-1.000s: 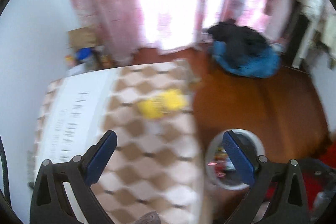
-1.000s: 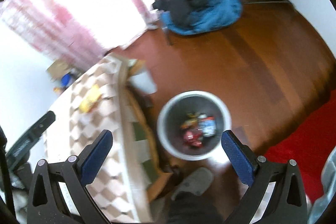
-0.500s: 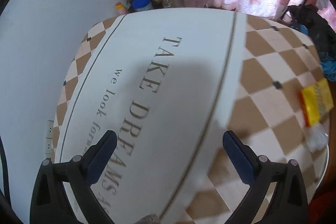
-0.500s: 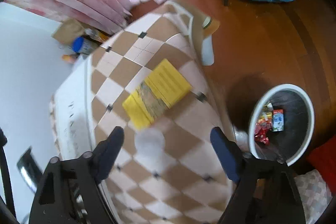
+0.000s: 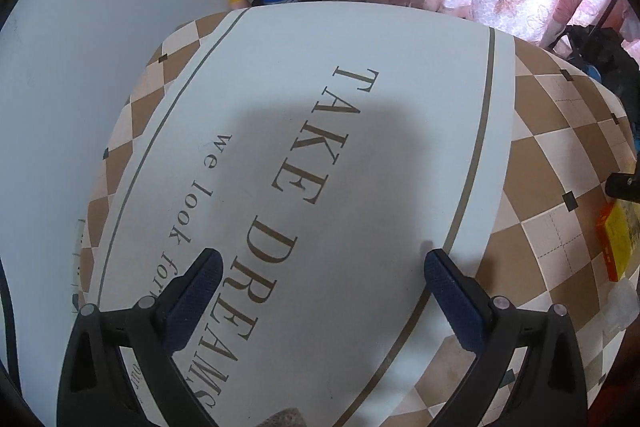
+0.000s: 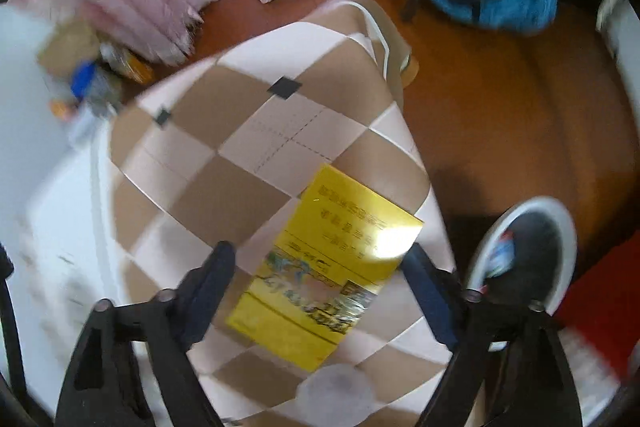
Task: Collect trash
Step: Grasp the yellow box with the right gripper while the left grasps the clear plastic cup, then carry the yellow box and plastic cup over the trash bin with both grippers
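Bin [image 6: 560, 223] w/ some trash already, yellow box [image 6: 328, 267] left on table [image 6: 224, 131]; right gripper [image 6: 320, 263] wide open over it, left gripper [image 5: 320, 275] open, empty.

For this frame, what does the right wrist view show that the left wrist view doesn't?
Only the right wrist view shows the trash bin on the floor with wrappers inside, and the open right gripper straddling the yellow box.

Only the left wrist view shows the open left gripper over the "TAKE DREAMS" lettering.

Both show the yellow box on the checkered tablecloth.
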A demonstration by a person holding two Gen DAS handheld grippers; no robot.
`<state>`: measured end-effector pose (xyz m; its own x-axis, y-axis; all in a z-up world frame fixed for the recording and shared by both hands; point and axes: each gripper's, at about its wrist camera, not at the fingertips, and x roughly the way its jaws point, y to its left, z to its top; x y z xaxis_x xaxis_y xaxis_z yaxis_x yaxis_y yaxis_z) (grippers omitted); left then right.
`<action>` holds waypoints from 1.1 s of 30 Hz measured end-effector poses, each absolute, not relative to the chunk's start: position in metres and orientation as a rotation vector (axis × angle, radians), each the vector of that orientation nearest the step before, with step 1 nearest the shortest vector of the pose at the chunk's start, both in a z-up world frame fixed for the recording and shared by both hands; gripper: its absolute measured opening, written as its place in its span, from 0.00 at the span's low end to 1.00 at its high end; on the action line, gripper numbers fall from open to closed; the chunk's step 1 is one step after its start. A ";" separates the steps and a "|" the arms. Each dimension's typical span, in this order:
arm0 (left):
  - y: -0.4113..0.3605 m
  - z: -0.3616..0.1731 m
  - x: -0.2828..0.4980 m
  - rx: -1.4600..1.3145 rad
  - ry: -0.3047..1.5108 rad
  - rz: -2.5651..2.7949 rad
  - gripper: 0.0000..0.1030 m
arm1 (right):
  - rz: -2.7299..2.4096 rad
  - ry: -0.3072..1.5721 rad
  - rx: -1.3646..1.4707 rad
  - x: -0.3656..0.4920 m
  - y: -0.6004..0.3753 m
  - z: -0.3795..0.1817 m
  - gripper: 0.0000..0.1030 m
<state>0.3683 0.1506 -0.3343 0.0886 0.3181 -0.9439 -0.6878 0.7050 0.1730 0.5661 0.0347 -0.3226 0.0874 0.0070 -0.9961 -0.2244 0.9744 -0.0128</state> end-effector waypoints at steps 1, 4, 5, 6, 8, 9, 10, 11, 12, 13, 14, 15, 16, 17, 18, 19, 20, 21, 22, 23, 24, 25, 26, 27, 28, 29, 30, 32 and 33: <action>0.151 -0.335 0.368 -0.354 1.277 0.771 1.00 | 0.205 1.441 -0.189 0.563 0.039 -0.320 0.71; 0.149 -0.334 0.367 -0.345 1.287 0.771 1.00 | 0.248 1.418 -0.218 0.560 0.044 -0.317 0.68; 0.148 -0.333 0.367 -0.342 1.290 0.765 1.00 | 0.266 1.418 -0.207 0.560 0.043 -0.316 0.68; 0.147 -0.331 0.366 -0.339 1.289 0.758 1.00 | 0.283 1.415 -0.185 0.561 0.039 -0.313 0.67; 0.144 -0.326 0.365 -0.341 1.280 0.733 1.00 | 0.306 1.385 -0.136 0.562 0.024 -0.300 0.67; 0.141 -0.323 0.365 -0.345 1.270 0.718 1.00 | 0.322 1.370 -0.120 0.562 0.015 -0.293 0.67; 0.137 -0.319 0.364 -0.350 1.255 0.704 1.00 | 0.332 1.352 -0.110 0.561 0.006 -0.285 0.67; 0.130 -0.313 0.363 -0.359 1.239 0.683 1.00 | 0.337 1.333 -0.095 0.561 -0.006 -0.278 0.67; 0.121 -0.306 0.360 -0.370 1.212 0.650 1.00 | 0.345 1.321 -0.073 0.561 -0.017 -0.271 0.67; 0.114 -0.302 0.362 -0.373 1.193 0.628 1.00 | 0.344 1.314 -0.051 0.562 -0.033 -0.265 0.67; 0.101 -0.297 0.364 -0.365 1.175 0.597 1.00 | 0.342 1.310 -0.033 0.557 -0.046 -0.264 0.67; 0.090 -0.294 0.367 -0.355 1.169 0.559 0.99 | 0.342 1.310 -0.008 0.555 -0.059 -0.263 0.67; 0.074 -0.290 0.371 -0.348 1.162 0.495 0.99 | 0.344 1.313 0.014 0.554 -0.071 -0.263 0.67; 0.061 -0.287 0.376 -0.332 1.158 0.446 0.99 | 0.336 1.314 0.029 0.551 -0.084 -0.264 0.67; 0.041 -0.284 0.381 -0.297 1.153 0.378 0.99 | 0.334 1.316 0.041 0.549 -0.095 -0.266 0.67; 0.030 -0.283 0.385 -0.274 1.152 0.330 0.99 | 0.330 1.321 0.057 0.544 -0.107 -0.269 0.67; 0.015 -0.283 0.390 -0.249 1.156 0.268 0.99 | 0.325 1.330 0.072 0.539 -0.118 -0.274 0.67; 0.006 -0.284 0.395 -0.239 1.163 0.228 0.99 | 0.321 1.339 0.081 0.534 -0.129 -0.279 0.67; -0.004 -0.286 0.400 -0.236 1.175 0.183 0.99 | 0.315 1.348 0.096 0.531 -0.138 -0.285 0.67; -0.010 -0.289 0.403 -0.240 1.181 0.157 0.99 | 0.309 1.359 0.110 0.528 -0.146 -0.290 0.66; -0.017 -0.292 0.409 -0.250 1.187 0.133 0.99 | 0.303 1.367 0.125 0.525 -0.156 -0.295 0.66; -0.020 -0.294 0.413 -0.266 1.188 0.121 0.99 | 0.296 1.370 0.135 0.521 -0.164 -0.298 0.66; -0.020 -0.298 0.419 -0.283 1.190 0.115 0.97 | 0.288 1.373 0.144 0.518 -0.172 -0.302 0.66; -0.022 -0.301 0.424 -0.297 1.196 0.112 0.86 | 0.279 1.376 0.151 0.516 -0.179 -0.305 0.66; -0.024 -0.305 0.428 -0.303 1.209 0.117 0.76 | 0.275 1.379 0.156 0.515 -0.184 -0.308 0.66; -0.024 -0.309 0.433 -0.304 1.224 0.121 0.55 | 0.271 1.383 0.161 0.515 -0.190 -0.311 0.66; -0.024 -0.312 0.435 -0.303 1.235 0.122 0.37 | 0.269 1.383 0.164 0.514 -0.194 -0.312 0.66; -0.029 -0.312 0.436 -0.293 1.223 0.138 0.37 | 0.265 1.376 0.159 0.512 -0.200 -0.312 0.66; -0.031 -0.310 0.436 -0.271 1.220 0.152 0.37 | 0.266 1.372 0.161 0.512 -0.201 -0.312 0.66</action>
<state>0.4363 -0.0309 -0.3104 0.3392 -0.0295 -0.9403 -0.2597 0.9577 -0.1237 0.5118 -0.2011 -0.3116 0.1746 0.2796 -0.9441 -0.0933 0.9592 0.2668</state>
